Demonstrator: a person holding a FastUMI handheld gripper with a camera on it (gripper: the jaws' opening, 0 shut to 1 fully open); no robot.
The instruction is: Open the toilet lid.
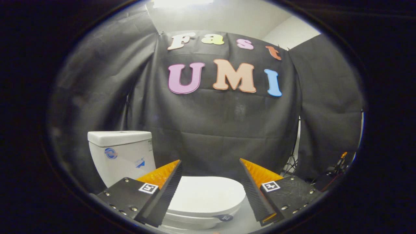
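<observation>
A white toilet stands below and ahead of me. Its lid (208,195) lies flat and closed on the bowl, showing in the gap between my two fingers. The white tank (122,152) rises behind the lid, beyond my left finger (162,188). My gripper (210,162) hovers above the lid with its fingers spread wide and nothing between them. A small dark sticker (224,217) sits on the bowl's front rim, near my right finger (256,191).
Black cloth walls close off the booth behind the toilet and on both sides. A tripod stand (292,162) and some cables and gear (338,165) sit low beyond my right finger. Pale floor (243,224) shows beside the bowl.
</observation>
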